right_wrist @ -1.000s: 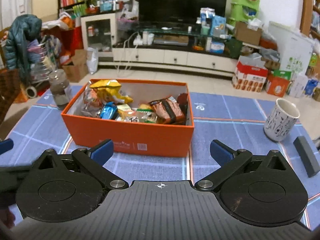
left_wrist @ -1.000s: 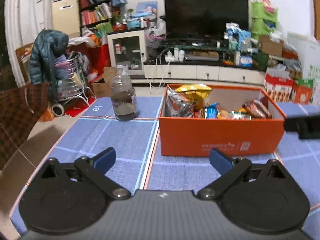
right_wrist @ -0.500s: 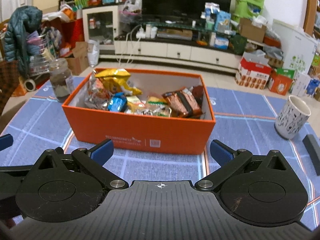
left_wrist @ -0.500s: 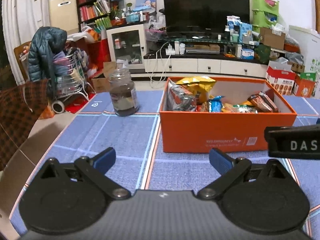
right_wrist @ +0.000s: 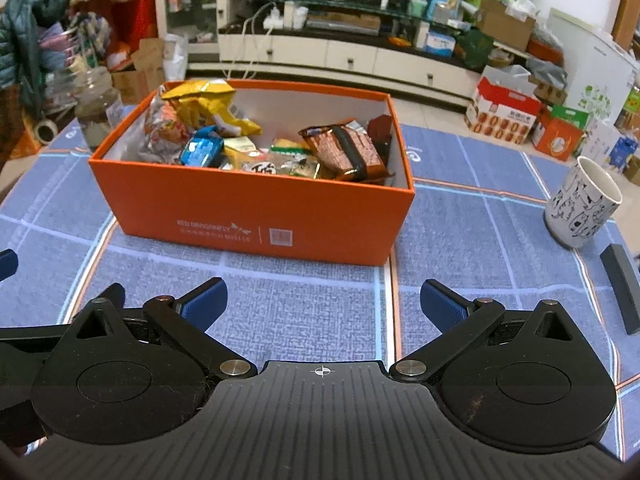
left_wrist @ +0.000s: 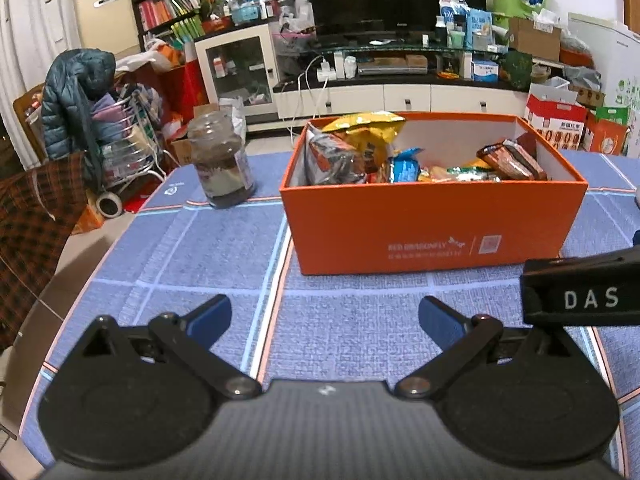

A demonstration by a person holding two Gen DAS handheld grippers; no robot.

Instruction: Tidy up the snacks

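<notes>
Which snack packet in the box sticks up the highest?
The yellow packet at the box's far left; the other snacks lie lower.

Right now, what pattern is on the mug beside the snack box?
White with black cartoon cat drawings on the mug; clearest in the right wrist view.

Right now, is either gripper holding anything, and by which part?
Nothing is held. The left gripper and right gripper are both open and empty, short of the orange box.

Left gripper [left_wrist: 325,322] in matte black plastic, two rounded teardrop housings, blue ribbed fingertips [left_wrist: 210,316], silver pivot screws, ridged centre plate, right gripper [right_wrist: 323,304] of the same build, small white crosshair mark, white letters DAS on its side
</notes>
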